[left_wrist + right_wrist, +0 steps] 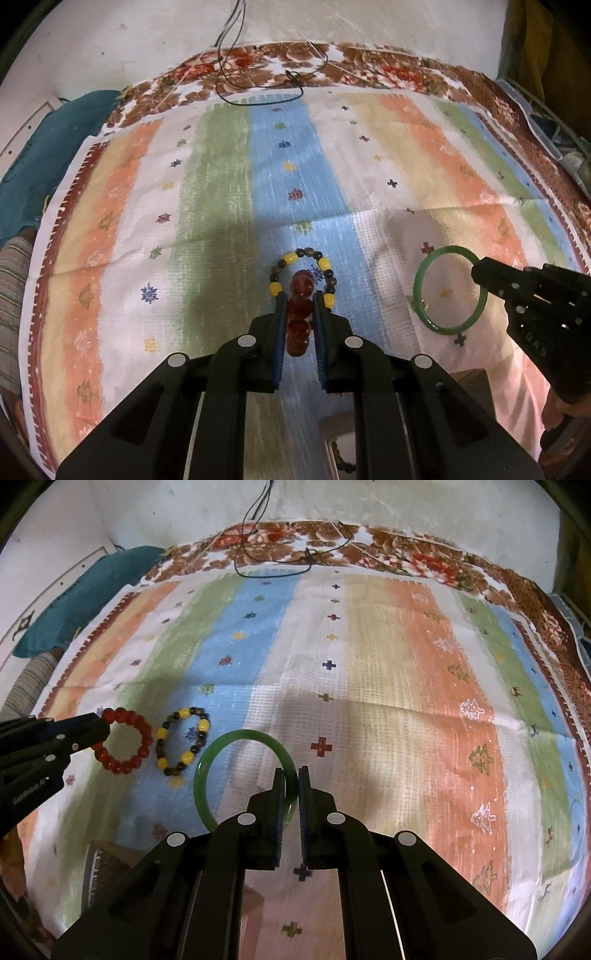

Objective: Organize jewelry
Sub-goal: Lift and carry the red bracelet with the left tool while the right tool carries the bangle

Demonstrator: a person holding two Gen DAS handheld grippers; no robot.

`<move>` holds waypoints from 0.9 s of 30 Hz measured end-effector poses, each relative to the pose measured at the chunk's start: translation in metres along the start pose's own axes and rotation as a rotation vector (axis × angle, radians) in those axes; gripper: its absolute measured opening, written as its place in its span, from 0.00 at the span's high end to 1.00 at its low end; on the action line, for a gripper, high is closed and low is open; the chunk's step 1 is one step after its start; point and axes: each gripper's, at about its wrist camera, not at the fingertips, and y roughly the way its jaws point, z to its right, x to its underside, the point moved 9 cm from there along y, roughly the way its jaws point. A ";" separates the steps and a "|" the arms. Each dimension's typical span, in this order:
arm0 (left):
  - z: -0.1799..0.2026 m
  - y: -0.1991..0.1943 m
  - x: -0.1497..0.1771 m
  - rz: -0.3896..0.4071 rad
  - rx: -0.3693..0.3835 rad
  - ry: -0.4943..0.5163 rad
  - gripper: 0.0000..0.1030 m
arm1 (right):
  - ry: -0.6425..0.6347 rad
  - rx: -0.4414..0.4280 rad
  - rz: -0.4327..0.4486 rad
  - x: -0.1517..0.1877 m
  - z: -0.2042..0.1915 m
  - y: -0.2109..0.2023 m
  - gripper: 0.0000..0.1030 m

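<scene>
My left gripper (299, 295) is shut on a red bead bracelet (300, 314), held edge-on between the blue pads; in the right wrist view the same bracelet (123, 740) hangs from that gripper (99, 725) as a full ring. A yellow and dark bead bracelet (303, 273) lies on the striped cloth (221, 184) just beyond it, also in the right wrist view (183, 742). My right gripper (292, 775) is shut on a green bangle (221, 760), which also shows in the left wrist view (448, 290), with the right gripper (476, 271) on its rim.
A black cord (258, 88) lies on the floral border at the far edge of the cloth. A teal cloth bundle (44, 155) sits off the left side. A brownish box (103, 864) lies near the front edge below the grippers.
</scene>
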 end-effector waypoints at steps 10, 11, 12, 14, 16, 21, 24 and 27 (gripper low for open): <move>-0.001 -0.024 0.003 0.037 0.007 -0.021 0.87 | -0.022 -0.027 0.041 0.000 -0.015 -0.027 0.92; -0.002 -0.026 0.003 0.039 0.007 -0.021 0.87 | -0.025 -0.028 0.047 0.000 -0.017 -0.030 0.92; -0.002 -0.028 0.004 0.041 0.008 -0.023 0.87 | -0.030 -0.025 0.052 0.000 -0.018 -0.032 0.92; -0.001 -0.033 0.005 0.046 0.013 -0.028 0.87 | -0.041 -0.015 0.064 -0.001 -0.019 -0.037 0.92; 0.001 -0.039 0.005 0.054 0.016 -0.026 0.87 | -0.042 -0.016 0.074 -0.002 -0.021 -0.042 0.92; 0.005 -0.055 0.006 0.082 0.030 -0.037 0.87 | -0.044 -0.022 0.096 -0.001 -0.024 -0.055 0.92; 0.005 -0.063 0.007 0.091 0.040 -0.050 0.87 | -0.040 -0.020 0.107 0.001 -0.024 -0.063 0.92; 0.005 -0.068 0.010 0.095 0.044 -0.056 0.87 | -0.028 -0.026 0.111 0.004 -0.023 -0.068 0.92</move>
